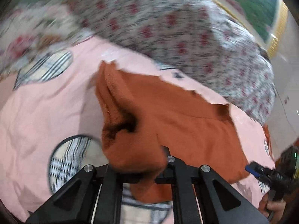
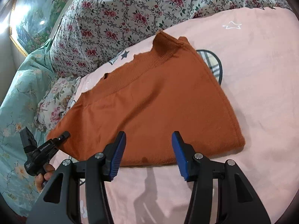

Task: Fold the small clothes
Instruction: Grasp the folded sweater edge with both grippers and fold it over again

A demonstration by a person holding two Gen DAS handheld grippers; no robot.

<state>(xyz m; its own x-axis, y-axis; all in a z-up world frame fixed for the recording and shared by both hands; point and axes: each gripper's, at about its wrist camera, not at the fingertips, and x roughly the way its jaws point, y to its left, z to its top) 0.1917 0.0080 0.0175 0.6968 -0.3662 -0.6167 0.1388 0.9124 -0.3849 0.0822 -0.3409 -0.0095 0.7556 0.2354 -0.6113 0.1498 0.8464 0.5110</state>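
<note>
Bright, even indoor light, left view motion-blurred, perhaps hiding detail, fisheye-bent dark corners, soft shadows

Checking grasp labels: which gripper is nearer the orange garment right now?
Left. The left gripper is shut on the orange garment's edge, with fabric bunched over its fingers. The right gripper is open at the garment's near edge, pads apart, not gripping it.

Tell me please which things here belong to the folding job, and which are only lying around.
Belong to the job:
- orange garment
- left tool, shut on the garment's edge
- right tool, open at its near edge

Only lying around:
- pink blanket
- floral quilt
- teal floral sheet
- framed picture
</note>
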